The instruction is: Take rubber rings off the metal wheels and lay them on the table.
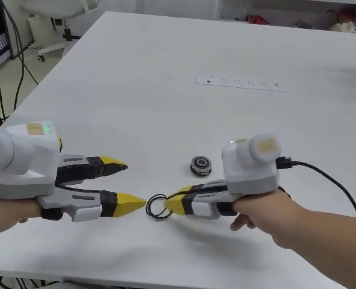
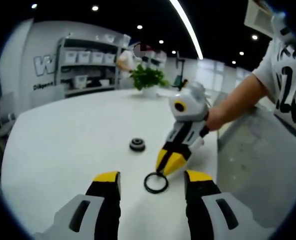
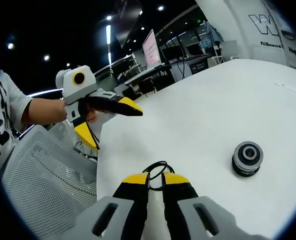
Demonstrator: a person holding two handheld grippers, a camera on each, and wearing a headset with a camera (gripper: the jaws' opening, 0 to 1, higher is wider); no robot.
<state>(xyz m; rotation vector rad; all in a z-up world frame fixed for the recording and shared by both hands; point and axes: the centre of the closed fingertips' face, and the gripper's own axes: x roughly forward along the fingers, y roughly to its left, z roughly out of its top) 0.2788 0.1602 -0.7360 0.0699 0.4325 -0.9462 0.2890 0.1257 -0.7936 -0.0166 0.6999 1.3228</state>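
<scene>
A black rubber ring [image 1: 156,208] lies on the white table [image 1: 165,72] near its front edge. My right gripper [image 1: 168,206] is shut on the ring's right side, and in the right gripper view [image 3: 156,179] the ring [image 3: 155,168] looks pinched between the yellow tips. My left gripper [image 1: 123,183] is open just left of the ring, one jaw above the other. In the left gripper view [image 2: 153,177] the ring [image 2: 156,182] sits between its open jaws. A small metal wheel [image 1: 200,165] stands apart behind the ring, also visible as wheel [image 3: 248,157] and wheel [image 2: 137,144].
A white power strip [image 1: 241,82] lies farther back on the table. A black cable [image 1: 328,177] trails from the right gripper. An office chair [image 1: 54,15] stands beyond the far left corner. A mesh chair [image 3: 42,180] sits below the table's front edge.
</scene>
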